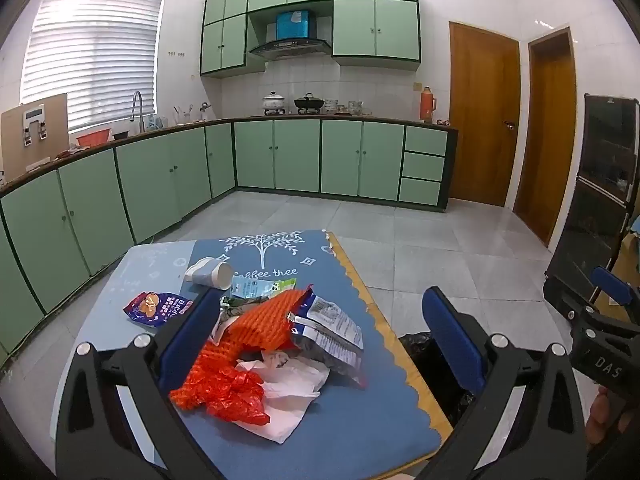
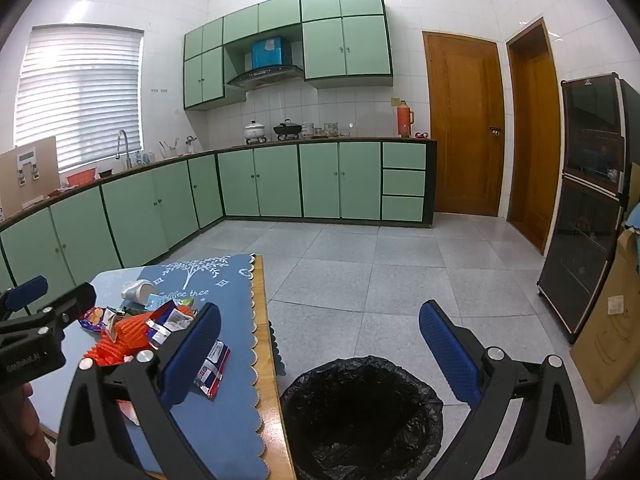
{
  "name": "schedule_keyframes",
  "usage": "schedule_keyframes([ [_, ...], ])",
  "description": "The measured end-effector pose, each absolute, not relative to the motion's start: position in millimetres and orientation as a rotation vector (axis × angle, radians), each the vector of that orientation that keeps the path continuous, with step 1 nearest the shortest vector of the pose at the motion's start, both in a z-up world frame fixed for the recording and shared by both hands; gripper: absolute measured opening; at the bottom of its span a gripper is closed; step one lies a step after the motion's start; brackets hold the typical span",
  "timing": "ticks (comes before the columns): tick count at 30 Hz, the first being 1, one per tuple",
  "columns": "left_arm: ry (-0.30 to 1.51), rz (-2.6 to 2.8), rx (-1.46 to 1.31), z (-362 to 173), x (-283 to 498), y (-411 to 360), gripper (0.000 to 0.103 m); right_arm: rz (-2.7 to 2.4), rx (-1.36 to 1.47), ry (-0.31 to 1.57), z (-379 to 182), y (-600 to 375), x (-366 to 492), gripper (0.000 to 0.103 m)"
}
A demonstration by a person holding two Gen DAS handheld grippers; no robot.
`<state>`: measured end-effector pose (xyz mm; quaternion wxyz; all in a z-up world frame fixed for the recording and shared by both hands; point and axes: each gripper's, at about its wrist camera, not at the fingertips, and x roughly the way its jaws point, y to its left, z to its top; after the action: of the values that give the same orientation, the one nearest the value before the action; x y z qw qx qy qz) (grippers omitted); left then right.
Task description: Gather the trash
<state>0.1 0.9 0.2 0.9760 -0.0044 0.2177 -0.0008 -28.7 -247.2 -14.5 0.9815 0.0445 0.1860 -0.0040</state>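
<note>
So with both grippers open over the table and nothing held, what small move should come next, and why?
Probably lower the left gripper onto the orange foam net sleeve and close. Its jaws stand wide with the pile of wrappers on the blue table mat between them, nothing gripped. The black-lined trash bin waits beside the table under the open, empty right gripper.

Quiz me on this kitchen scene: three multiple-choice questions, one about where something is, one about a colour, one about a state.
1. Where is the bin?
A. on the table
B. on the floor beside the table
C. under the sink

2. What colour is the bin's bag?
A. black
B. white
C. green

3. How is the paper cup placed?
A. upright
B. on its side
C. stacked in another cup

Answers: 1 B, it stands on the tiles by the table edge. 2 A, the liner is black. 3 B, its mouth faces sideways.
</note>
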Motion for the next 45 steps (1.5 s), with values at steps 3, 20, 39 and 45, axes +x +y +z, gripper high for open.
schedule_keyframes([
  [3,0.435,0.003,0.001,1,0,1,0.098,-0.005,0.091,0.378,-15,-247,-29,0.097],
  [20,0.435,0.001,0.006,5,-2,1,0.098,0.000,0.104,0.398,-18,-245,-23,0.097],
  [39,0.432,0.004,0.010,6,-3,-2,0.098,0.000,0.102,0.400,-19,-243,-22,0.097],
  [45,0.432,0.003,0.006,9,-5,-2,0.098,0.001,0.101,0.402,-20,-243,-22,0.097],
])
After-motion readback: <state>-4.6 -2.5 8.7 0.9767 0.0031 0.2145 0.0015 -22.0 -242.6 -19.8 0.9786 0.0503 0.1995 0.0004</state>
